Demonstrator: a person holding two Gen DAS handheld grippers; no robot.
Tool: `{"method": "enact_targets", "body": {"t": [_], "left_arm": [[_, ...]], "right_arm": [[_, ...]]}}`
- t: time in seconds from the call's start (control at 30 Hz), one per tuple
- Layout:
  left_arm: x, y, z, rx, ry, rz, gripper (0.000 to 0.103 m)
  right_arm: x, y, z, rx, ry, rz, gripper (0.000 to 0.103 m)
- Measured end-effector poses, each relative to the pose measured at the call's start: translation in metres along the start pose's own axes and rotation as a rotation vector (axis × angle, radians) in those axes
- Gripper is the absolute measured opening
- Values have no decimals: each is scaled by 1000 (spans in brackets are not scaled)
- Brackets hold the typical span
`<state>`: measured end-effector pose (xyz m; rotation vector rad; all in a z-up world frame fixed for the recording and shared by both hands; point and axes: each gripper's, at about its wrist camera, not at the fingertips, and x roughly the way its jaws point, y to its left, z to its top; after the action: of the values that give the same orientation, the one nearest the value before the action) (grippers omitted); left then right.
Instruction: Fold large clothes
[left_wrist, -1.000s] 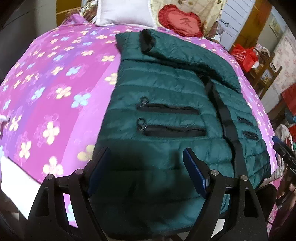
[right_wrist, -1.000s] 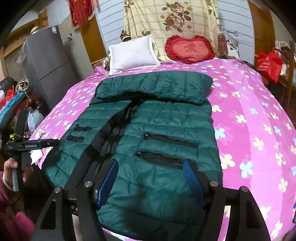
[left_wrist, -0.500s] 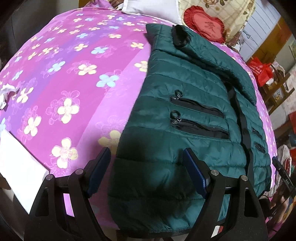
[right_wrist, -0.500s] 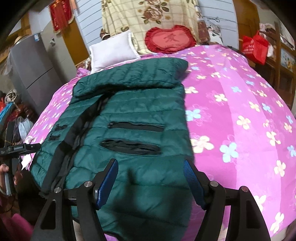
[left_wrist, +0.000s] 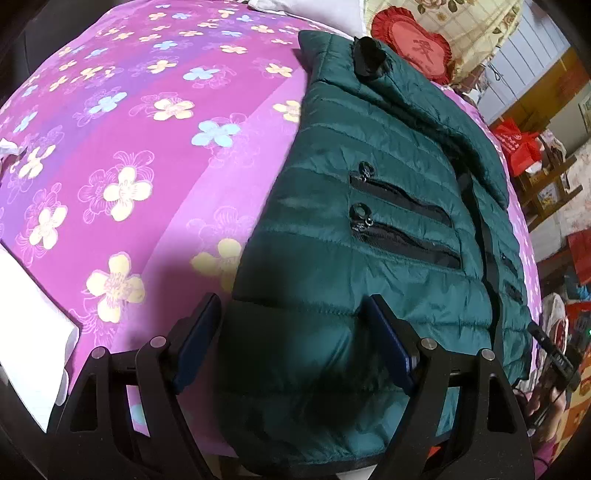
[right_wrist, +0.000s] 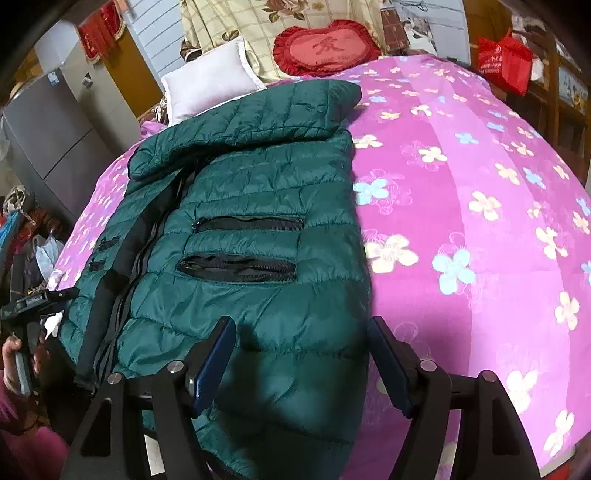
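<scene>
A dark green puffer jacket (left_wrist: 369, 206) lies front up on the pink flowered bedspread (left_wrist: 122, 147), zip closed, a sleeve folded across its top. My left gripper (left_wrist: 295, 343) hovers open over the hem's left corner. One finger is past the jacket's edge, the other above the fabric. In the right wrist view the jacket (right_wrist: 251, 192) fills the left half. There my right gripper (right_wrist: 301, 363) stands open over the hem's right corner, nothing pinched. Each view shows the other gripper at its edge: the right one (left_wrist: 554, 365) and the left one (right_wrist: 29, 306), both in a person's hands.
A white pillow (right_wrist: 207, 85) and a red heart cushion (right_wrist: 328, 48) sit at the head of the bed. A red bag (right_wrist: 502, 62) hangs at the right, a grey fridge (right_wrist: 44, 140) stands at the left. White sheet (left_wrist: 29, 314) shows at the bed's near edge.
Both grippers have sunk toward the hem and spread apart, the left to the jacket's left edge, the right to its right edge. Both jaws stay as wide as before.
</scene>
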<state>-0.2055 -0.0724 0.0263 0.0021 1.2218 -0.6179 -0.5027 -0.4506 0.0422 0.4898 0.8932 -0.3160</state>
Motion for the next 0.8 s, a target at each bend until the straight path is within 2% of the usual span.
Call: {"method": "enact_targets", "body": {"t": [0.43, 0.6, 0.73, 0.8], "left_arm": [[-1, -14, -15, 68, 2, 51, 82], [-3, -10, -17, 62, 20, 52, 82], [-9, -1, -22, 36, 8, 60, 82], [-9, -4, -25, 40, 5, 75, 82]], "right_arm": [[1, -9, -11, 80, 75, 82, 73], [8, -11, -14, 65, 107, 59, 73], [8, -16, -14, 93, 94, 80, 74], [10, -12, -15, 92, 98, 121, 74]]}}
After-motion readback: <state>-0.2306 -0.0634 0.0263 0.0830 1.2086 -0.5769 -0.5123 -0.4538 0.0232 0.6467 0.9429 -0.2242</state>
